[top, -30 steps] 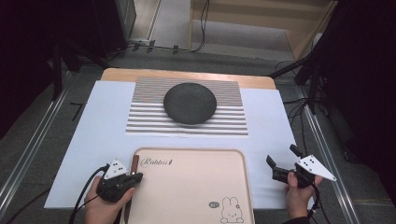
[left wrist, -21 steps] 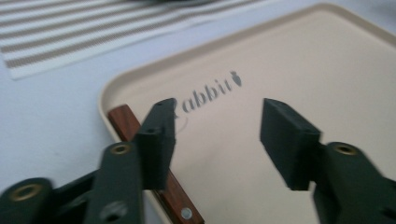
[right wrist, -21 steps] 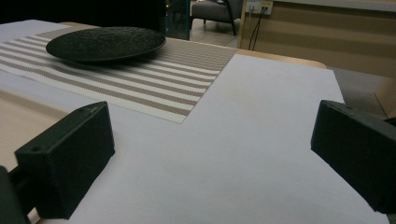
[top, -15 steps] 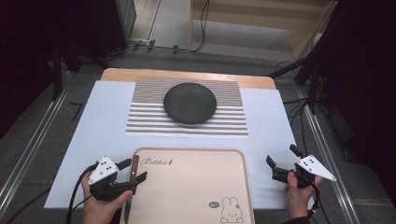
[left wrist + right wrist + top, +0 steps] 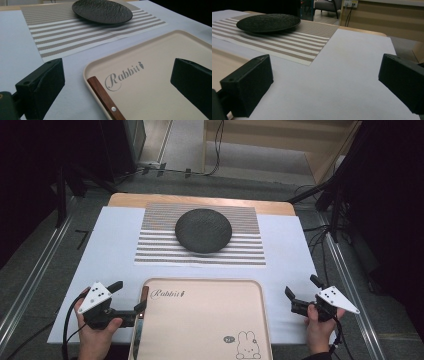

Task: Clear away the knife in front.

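High view first: a cream tray (image 5: 200, 320) with "Rabbit" lettering and a little bunny sits at 6 o'clock on the white table cover (image 5: 110, 250), and a wooden-handled utensil (image 5: 142, 305) lies along the tray's left edge. Its long axis runs roughly 12 to 6, handle end toward 12. The left gripper (image 5: 127, 297) is just beside it at about 9 o'clock from the handle, jaws spread wide, one tip right at the tray's rim by the handle — can't tell if it's actually touching. The right gripper (image 5: 302, 290) hovers off the tray's right side around 3 o'clock, jaws also apart, nothing in them. Up at 12 there's a dark round plate (image 5: 203, 230) on a striped placemat (image 5: 150, 245).

Left gripper view: the wooden handle (image 5: 105, 98) with a metal rivet sits between the two black jaws, nearer the left one, lying along the tray (image 5: 155, 100) rim and running diagonally from 11 down to 5. Jaws wide open and holding nothing.

Right gripper view: jaws spread over bare white cover (image 5: 342, 75) — tray edge at 9, plate (image 5: 268, 22) at 11.
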`<action>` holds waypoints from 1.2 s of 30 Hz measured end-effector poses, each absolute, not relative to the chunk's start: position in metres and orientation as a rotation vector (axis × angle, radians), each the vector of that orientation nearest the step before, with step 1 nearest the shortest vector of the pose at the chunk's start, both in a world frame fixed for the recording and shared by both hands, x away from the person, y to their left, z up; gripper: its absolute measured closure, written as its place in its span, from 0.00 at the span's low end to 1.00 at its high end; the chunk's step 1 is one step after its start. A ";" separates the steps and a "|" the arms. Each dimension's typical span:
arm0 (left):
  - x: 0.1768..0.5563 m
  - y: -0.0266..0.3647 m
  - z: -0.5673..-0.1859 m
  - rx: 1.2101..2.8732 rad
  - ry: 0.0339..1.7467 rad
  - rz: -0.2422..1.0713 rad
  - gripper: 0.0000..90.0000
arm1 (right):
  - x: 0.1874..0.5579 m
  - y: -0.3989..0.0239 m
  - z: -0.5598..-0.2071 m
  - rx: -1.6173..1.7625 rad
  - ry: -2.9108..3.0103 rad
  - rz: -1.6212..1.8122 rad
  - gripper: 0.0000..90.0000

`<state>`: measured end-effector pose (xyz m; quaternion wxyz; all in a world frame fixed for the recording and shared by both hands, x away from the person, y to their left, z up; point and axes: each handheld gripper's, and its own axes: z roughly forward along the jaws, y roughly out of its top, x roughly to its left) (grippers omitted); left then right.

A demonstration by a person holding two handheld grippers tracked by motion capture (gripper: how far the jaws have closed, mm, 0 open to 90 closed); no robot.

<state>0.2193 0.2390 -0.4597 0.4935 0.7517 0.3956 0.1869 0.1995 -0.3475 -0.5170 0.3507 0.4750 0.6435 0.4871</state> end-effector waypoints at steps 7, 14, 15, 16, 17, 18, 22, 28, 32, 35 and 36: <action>0.227 0.259 -0.459 1.779 0.986 0.496 0.00 | 0.199 -0.347 -0.517 1.233 1.667 1.258 0.00; 0.235 0.283 -0.459 1.733 1.025 0.552 0.00 | 0.200 -0.347 -0.517 1.233 1.669 1.257 0.00; 0.236 0.286 -0.460 1.726 1.033 0.555 0.00 | 0.200 -0.347 -0.517 1.231 1.670 1.256 0.00; 0.238 0.289 -0.460 1.726 1.039 0.558 0.00 | 0.200 -0.347 -0.517 1.231 1.670 1.255 0.00; 0.239 0.292 -0.461 1.722 1.051 0.567 0.00 | 0.200 -0.347 -0.517 1.231 1.670 1.254 0.00; 0.240 0.295 -0.462 1.716 1.055 0.577 0.00 | 0.200 -0.347 -0.517 1.231 1.670 1.254 0.00; 0.247 0.305 -0.466 1.706 1.074 0.607 0.00 | 0.200 -0.347 -0.517 1.232 1.670 1.252 0.00; 0.259 0.318 -0.473 1.698 1.097 0.656 0.00 | 0.200 -0.347 -0.517 1.231 1.670 1.251 0.00; 0.265 0.323 -0.479 1.703 1.122 0.664 0.00 | 0.200 -0.347 -0.517 1.227 1.671 1.251 0.00; 0.267 0.324 -0.482 1.703 1.135 0.659 0.00 | 0.200 -0.347 -0.517 1.227 1.672 1.251 0.00; 0.267 0.324 -0.482 1.703 1.135 0.662 0.00 | 0.200 -0.347 -0.517 1.227 1.672 1.252 0.00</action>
